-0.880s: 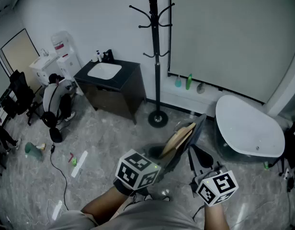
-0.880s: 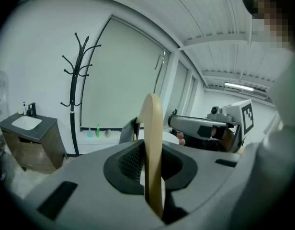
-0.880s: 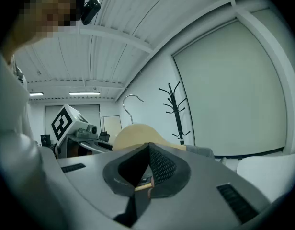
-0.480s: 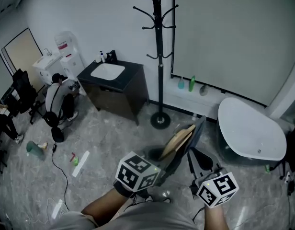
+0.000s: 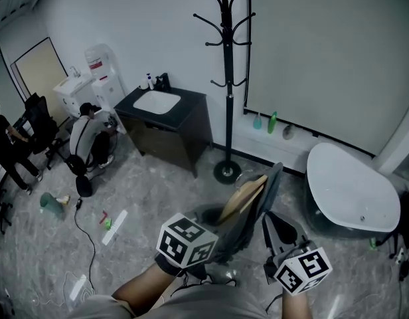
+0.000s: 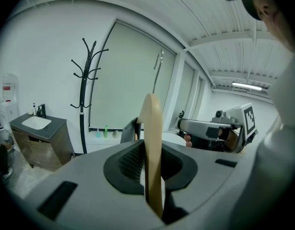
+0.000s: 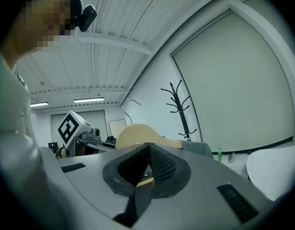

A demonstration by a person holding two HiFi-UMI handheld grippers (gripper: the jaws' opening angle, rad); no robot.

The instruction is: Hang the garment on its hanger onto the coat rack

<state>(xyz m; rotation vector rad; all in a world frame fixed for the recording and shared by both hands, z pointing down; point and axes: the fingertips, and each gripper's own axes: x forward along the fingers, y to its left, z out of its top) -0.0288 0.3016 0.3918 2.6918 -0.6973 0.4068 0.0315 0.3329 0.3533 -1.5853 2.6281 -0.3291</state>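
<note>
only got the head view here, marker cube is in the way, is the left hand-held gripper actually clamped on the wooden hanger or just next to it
Observer: Clamped. In the left gripper view the left hand-held gripper has its jaws closed on the pale wooden hanger, which stands edge-on between them.
Operator: ok and the right one, same thing?
Observer: Yes. The right gripper view shows the right hand-held gripper with its jaws shut, and a sliver of the hanger's wood pinched between them.
</note>
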